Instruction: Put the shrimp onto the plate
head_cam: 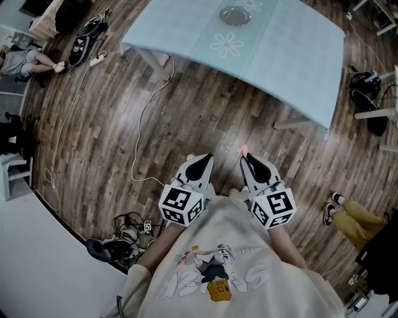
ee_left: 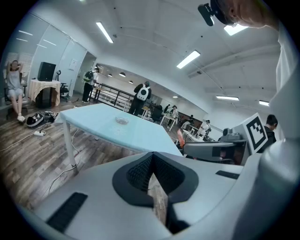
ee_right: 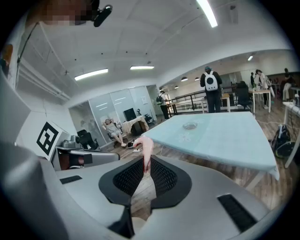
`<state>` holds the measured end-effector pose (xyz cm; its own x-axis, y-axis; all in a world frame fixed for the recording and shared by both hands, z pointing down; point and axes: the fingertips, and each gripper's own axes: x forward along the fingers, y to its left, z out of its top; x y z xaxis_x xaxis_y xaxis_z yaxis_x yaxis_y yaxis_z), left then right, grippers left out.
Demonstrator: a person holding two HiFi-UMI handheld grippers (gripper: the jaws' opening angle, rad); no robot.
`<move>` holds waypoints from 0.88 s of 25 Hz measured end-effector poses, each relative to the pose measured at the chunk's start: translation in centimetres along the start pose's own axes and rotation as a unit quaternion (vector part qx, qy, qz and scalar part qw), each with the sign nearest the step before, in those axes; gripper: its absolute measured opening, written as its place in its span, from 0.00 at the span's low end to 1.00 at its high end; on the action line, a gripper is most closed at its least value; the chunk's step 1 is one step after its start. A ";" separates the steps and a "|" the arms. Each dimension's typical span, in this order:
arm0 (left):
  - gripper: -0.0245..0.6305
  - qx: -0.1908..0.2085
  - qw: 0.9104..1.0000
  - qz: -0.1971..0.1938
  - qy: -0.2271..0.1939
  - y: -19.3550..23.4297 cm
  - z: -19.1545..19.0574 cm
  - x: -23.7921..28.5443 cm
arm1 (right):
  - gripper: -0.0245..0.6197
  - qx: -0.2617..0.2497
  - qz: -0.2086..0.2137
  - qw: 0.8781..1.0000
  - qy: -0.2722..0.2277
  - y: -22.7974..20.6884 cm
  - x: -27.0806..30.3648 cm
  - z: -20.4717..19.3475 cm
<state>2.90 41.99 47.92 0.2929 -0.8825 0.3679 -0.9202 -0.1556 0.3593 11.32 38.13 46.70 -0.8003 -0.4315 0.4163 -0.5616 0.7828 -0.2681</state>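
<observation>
A pale pink shrimp (ee_right: 146, 147) sticks up from the tips of my right gripper (ee_right: 144, 169), which is shut on it. In the head view the shrimp (head_cam: 243, 149) shows as a small pink tip at the front of the right gripper (head_cam: 245, 159). My left gripper (head_cam: 206, 158) is alongside it, shut and empty (ee_left: 151, 174). Both are held close to my body above the wooden floor. The small clear plate (head_cam: 235, 15) sits far ahead on the light-blue table (head_cam: 292, 56), also seen in the gripper views as the plate (ee_right: 189, 125) (ee_left: 122, 121).
A white cable (head_cam: 146, 112) snakes over the floor between me and the table. Bags and gear (head_cam: 121, 239) lie at my left. A seated person (head_cam: 25, 62) is at far left, another person's legs (head_cam: 351, 217) at right. A black bag (head_cam: 367, 84) lies right of the table.
</observation>
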 end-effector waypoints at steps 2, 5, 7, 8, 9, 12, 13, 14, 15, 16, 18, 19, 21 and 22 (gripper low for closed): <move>0.05 -0.001 1.000 -0.003 0.025 -5.9 -3.1 -1.1 | 0.14 0.027 -0.005 0.999 0.020 -1.1 -6.4 -3.1; 0.05 -0.027 0.999 0.002 0.046 -13.5 -6.9 -0.2 | 0.14 0.035 -0.027 0.999 0.023 -4.4 -14.5 -5.7; 0.05 -0.046 0.997 -0.006 0.057 -18.4 -9.3 0.5 | 0.14 0.033 -0.040 0.999 0.018 -6.8 -18.5 -7.1; 0.05 -0.042 0.997 -0.017 0.067 -21.0 -10.4 0.3 | 0.14 0.038 -0.043 0.998 0.017 -7.6 -20.3 -8.1; 0.05 -0.027 0.996 -0.031 0.077 -23.3 -11.3 0.0 | 0.14 0.045 -0.045 0.998 0.015 -8.2 -21.8 -8.8; 0.05 0.033 0.994 -0.055 0.092 -27.9 -12.2 -0.7 | 0.14 0.047 -0.043 0.998 0.005 -8.7 -24.8 -9.6; 0.05 0.040 0.993 -0.057 0.090 -28.8 -12.3 -0.7 | 0.14 0.044 -0.039 0.998 -0.001 -8.4 -25.5 -9.4; 0.05 0.041 0.994 -0.054 0.087 -29.6 -12.4 -0.7 | 0.14 0.041 -0.034 0.999 -0.009 -8.0 -26.1 -9.1; 0.05 0.040 0.995 -0.051 0.080 -30.2 -12.3 -0.5 | 0.14 0.041 -0.029 0.999 -0.019 -7.7 -26.7 -8.7; 0.05 0.037 0.996 -0.048 0.070 -31.0 -12.1 -0.3 | 0.14 0.041 -0.026 0.998 -0.030 -7.5 -27.3 -8.5; 0.05 0.036 0.997 -0.048 0.049 -32.6 -11.8 0.3 | 0.14 0.044 -0.025 0.998 -0.047 -7.9 -28.4 -8.3; 0.05 0.039 0.997 -0.048 0.041 -33.3 -11.7 0.6 | 0.14 0.050 -0.025 0.997 -0.053 -8.3 -28.9 -8.4; 0.05 0.043 0.997 -0.046 0.034 -33.7 -11.6 0.7 | 0.14 0.064 -0.021 0.996 -0.056 -8.6 -29.1 -8.5; 0.05 0.042 0.997 -0.045 0.035 -33.6 -11.7 0.5 | 0.14 0.064 -0.016 0.996 -0.054 -8.4 -29.0 -8.6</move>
<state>36.95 51.98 46.05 0.3898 -0.8304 0.3980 -0.9072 -0.2720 0.3210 41.09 47.91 44.32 -0.7952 -0.5073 0.3321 -0.6044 0.7071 -0.3670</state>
